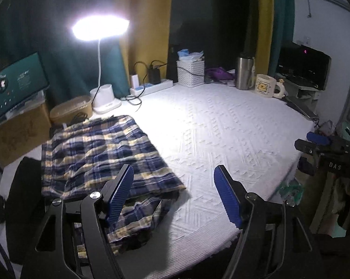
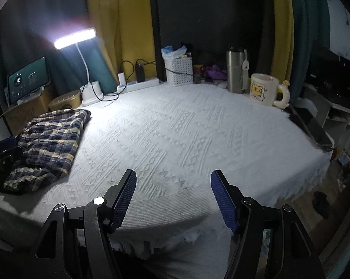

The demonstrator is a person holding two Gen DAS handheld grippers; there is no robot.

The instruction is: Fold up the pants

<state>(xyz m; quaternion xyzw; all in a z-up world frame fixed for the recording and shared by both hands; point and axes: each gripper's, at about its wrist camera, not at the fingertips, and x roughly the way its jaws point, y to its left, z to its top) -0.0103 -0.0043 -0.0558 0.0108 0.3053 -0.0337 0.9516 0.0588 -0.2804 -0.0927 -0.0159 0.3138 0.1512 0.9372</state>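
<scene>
The plaid pants [image 1: 100, 153], blue, yellow and white, lie folded in a pile on the left side of the white textured cloth [image 1: 221, 127]; a loose lower layer sticks out toward the front edge. My left gripper [image 1: 173, 194] hovers open above the pile's right front corner, with nothing between its blue pads. In the right wrist view the same pants [image 2: 51, 139] sit far left. My right gripper [image 2: 173, 196] is open over bare white cloth [image 2: 186, 127] near the front edge, holding nothing. The right gripper's body [image 1: 318, 146] shows at the right edge of the left wrist view.
Along the back stand a lit desk lamp [image 1: 100, 26], a power strip [image 1: 151, 86] with chargers, a white basket [image 1: 190, 72], a steel tumbler [image 1: 244, 73] and a cream mug [image 1: 266, 86]. A tablet [image 1: 19, 86] sits on a cardboard box at left. The table's right edge drops to a cluttered floor.
</scene>
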